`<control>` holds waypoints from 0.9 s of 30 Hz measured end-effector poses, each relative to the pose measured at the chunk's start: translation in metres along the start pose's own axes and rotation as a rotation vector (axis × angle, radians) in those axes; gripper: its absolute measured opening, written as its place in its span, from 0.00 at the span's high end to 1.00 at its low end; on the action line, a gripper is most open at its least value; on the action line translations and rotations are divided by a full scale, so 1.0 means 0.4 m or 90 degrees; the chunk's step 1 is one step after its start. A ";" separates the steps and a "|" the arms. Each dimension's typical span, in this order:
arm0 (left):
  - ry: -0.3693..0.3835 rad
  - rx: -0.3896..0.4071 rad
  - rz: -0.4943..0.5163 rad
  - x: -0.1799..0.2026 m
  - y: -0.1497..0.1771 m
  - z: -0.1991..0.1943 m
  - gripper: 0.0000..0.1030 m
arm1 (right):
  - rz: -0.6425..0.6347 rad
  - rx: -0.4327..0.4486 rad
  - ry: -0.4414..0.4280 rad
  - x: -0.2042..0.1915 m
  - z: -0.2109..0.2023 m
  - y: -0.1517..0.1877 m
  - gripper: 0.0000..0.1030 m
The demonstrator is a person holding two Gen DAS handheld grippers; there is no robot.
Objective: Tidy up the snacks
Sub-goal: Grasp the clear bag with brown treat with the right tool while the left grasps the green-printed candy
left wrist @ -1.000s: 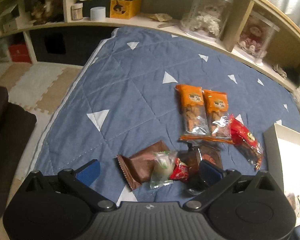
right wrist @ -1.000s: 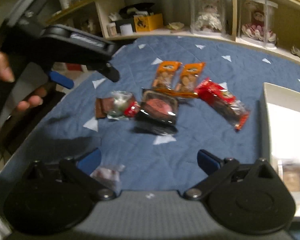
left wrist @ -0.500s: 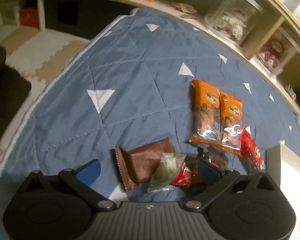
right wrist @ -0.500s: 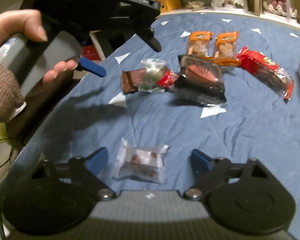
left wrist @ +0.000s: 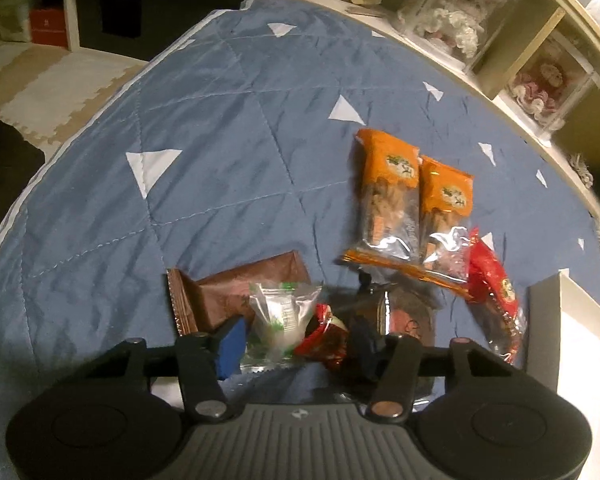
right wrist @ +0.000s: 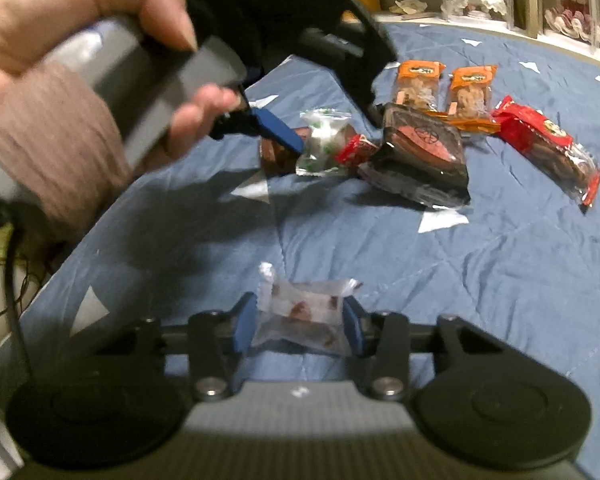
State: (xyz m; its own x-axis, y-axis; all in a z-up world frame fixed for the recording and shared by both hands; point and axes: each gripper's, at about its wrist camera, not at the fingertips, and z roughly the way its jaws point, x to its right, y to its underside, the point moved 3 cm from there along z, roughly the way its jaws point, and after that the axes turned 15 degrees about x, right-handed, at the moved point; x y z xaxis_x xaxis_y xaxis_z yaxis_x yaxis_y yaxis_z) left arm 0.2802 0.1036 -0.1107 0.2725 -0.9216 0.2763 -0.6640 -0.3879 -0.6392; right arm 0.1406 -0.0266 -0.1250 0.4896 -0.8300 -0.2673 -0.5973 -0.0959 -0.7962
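Note:
Snack packets lie on a blue quilt (left wrist: 219, 140). My left gripper (left wrist: 295, 344) is low over a clear green-printed packet (left wrist: 279, 316) and a small red packet (left wrist: 324, 344). Its jaws are closing with both packets between them, and the pads do not visibly squeeze them. A brown packet (left wrist: 235, 292) lies under the green one. A black pack (right wrist: 420, 152) is just to their right. My right gripper (right wrist: 300, 328) is closing, its pads against both sides of a clear packet with reddish pieces (right wrist: 304, 312). Two orange packs (left wrist: 388, 192) and a long red pack (left wrist: 496, 292) lie farther off.
A white box (left wrist: 572, 320) stands at the quilt's right edge. Shelves (left wrist: 540, 28) with doll jars and a yellow box curve behind the quilt. Foam floor mats (left wrist: 51, 80) lie off the left edge. A person's hand (right wrist: 79, 40) holds the left gripper close to the right one.
Both grippers sank toward the quilt and their wide jaws narrowed. The right pair closed onto the clear packet. The left pair closed in around the green and small red packets.

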 end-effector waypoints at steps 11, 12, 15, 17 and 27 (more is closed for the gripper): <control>-0.016 0.017 -0.013 -0.025 -0.006 -0.004 0.63 | 0.024 0.022 -0.010 0.026 -0.029 -0.034 0.55; -0.017 0.020 -0.014 -0.027 -0.006 -0.004 0.63 | 0.025 0.023 -0.011 0.027 -0.032 -0.036 0.55; -0.023 0.024 0.004 -0.023 -0.009 -0.009 0.66 | 0.026 0.025 -0.008 0.031 -0.038 -0.037 0.55; -0.031 0.027 0.018 -0.019 -0.011 -0.016 0.70 | 0.029 0.027 -0.004 0.035 -0.049 -0.037 0.56; -0.021 0.044 0.027 -0.015 -0.012 -0.067 0.70 | 0.058 0.052 0.030 0.105 -0.070 -0.073 0.56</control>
State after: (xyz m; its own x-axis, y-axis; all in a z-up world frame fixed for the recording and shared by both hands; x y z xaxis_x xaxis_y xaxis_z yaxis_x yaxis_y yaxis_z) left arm 0.2629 0.1114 -0.0901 0.2682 -0.9368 0.2249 -0.6259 -0.3469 -0.6985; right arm 0.1609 -0.0740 -0.0979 0.4035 -0.8585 -0.3166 -0.5836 0.0249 -0.8116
